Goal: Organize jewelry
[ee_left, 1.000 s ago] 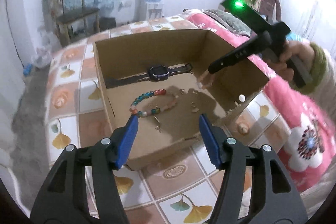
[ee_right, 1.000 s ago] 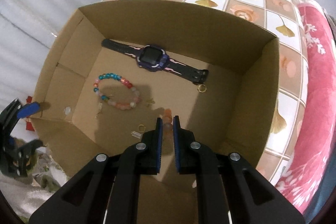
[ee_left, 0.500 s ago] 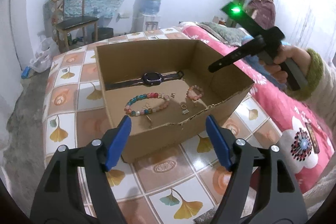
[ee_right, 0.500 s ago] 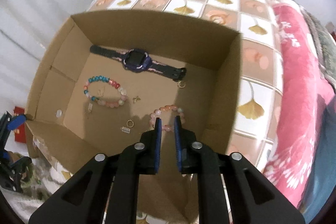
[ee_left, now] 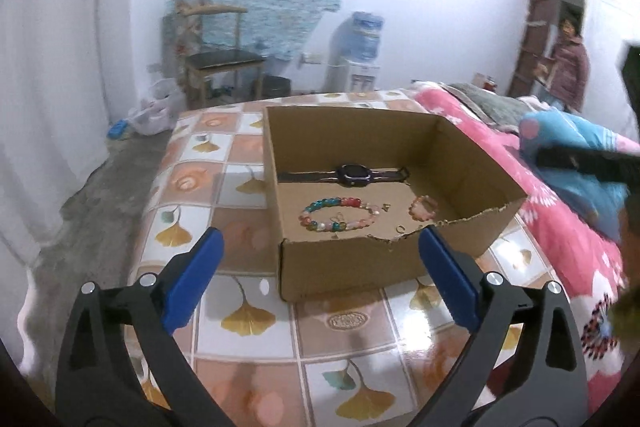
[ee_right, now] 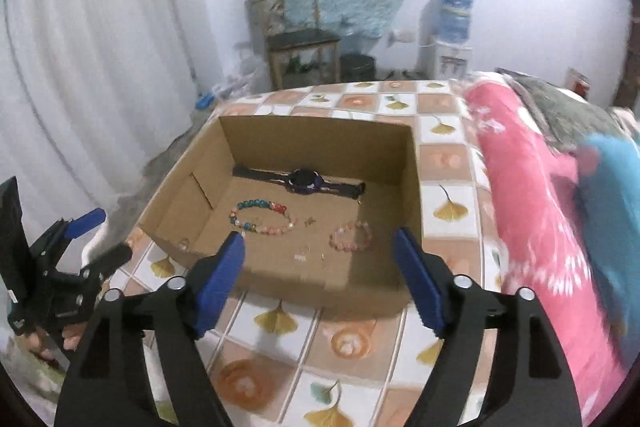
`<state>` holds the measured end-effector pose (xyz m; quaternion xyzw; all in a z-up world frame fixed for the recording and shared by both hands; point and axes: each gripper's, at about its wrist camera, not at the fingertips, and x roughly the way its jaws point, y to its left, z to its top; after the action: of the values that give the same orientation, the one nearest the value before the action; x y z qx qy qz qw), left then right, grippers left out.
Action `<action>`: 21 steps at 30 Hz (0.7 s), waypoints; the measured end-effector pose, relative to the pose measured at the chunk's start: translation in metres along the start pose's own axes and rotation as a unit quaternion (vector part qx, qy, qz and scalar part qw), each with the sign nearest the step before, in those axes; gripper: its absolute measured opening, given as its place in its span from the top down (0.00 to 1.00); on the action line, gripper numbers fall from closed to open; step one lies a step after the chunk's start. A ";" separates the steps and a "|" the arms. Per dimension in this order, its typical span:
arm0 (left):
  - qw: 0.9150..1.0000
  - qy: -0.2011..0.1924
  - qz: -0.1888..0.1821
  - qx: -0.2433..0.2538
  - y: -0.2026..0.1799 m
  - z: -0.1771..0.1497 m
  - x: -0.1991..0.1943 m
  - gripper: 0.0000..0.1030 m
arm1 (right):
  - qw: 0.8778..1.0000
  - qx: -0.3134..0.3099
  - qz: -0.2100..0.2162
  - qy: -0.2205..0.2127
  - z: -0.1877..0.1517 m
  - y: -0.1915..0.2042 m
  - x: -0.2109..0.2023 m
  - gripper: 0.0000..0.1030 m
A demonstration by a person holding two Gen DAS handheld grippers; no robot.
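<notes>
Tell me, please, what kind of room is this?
Most likely a bedroom in a home. A bed with a pink floral quilt lies beside the tiled table, and a wooden chair and a water dispenser stand by the far wall.

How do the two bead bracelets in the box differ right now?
The multicolored bracelet is the larger loop, mixing teal, red and pale beads; the pink bracelet is smaller and all pinkish. The multicolored one lies nearer the middle in front of the watch; the pink one nearer the right wall. Both lie flat on the cardboard box floor.
</notes>
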<state>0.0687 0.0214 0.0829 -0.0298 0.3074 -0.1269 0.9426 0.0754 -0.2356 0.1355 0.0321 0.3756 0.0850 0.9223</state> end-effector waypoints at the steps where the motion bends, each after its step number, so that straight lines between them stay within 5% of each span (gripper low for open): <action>1: 1.000 0.003 0.008 -0.002 -0.002 0.000 -0.001 0.08 | 1.000 0.015 -0.002 -0.004 -0.008 0.000 -0.002 0.20; 7: 0.995 0.022 0.099 -0.003 -0.015 -0.005 -0.004 0.08 | 0.996 0.041 -0.083 -0.015 -0.048 0.005 -0.004 0.15; 14: 0.991 0.046 0.121 -0.026 -0.022 -0.009 -0.010 0.08 | 0.990 0.028 -0.139 -0.006 -0.063 0.010 -0.005 0.11; 21: 0.988 0.071 0.130 -0.046 -0.025 -0.015 -0.015 0.08 | 0.988 0.009 -0.152 -0.007 -0.067 0.025 -0.006 0.07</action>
<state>0.0428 0.0017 0.0830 -0.0242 0.3802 0.0091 0.9245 0.0212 -0.2127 0.0943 -0.0163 0.3705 -0.0598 0.9268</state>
